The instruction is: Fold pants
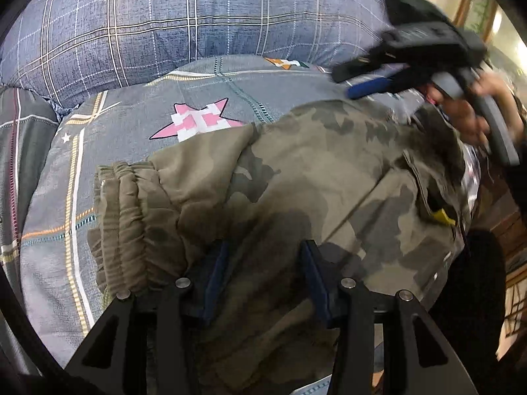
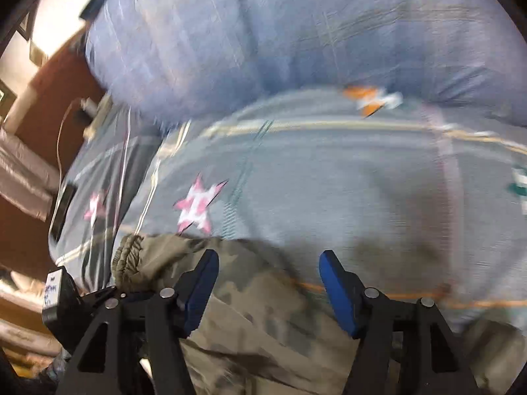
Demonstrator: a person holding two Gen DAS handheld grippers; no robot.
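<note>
- The left gripper (image 1: 265, 276), black with blue-padded fingers, is nearest the left wrist camera at 6 o'clock; its jaws are spread apart, released, with the olive-green camouflage cotton pants (image 1: 296, 177) lying beneath and between them, nothing pinched.
- The pants lie across the grey star-printed bedsheet (image 1: 131, 121), their gathered elastic band (image 1: 125, 204) at 9 o'clock and a yellow tag (image 1: 443, 217) at 3 o'clock.
- Behind, at 12 o'clock, sits a plump blue plaid quilt (image 1: 164, 19).
- The right gripper (image 2: 268, 284), seen at 2 o'clock from the left camera, hovers above the pants' far edge; in its own blurred view the jaws stand apart, gripping nothing.
- Risk: with neither gripper holding cloth, the soft fabric could bunch or a grab could catch only one layer, so the fold goes crooked; the blur suggests quick motion, which could drag the sheet.
- No containers are visible.
</note>
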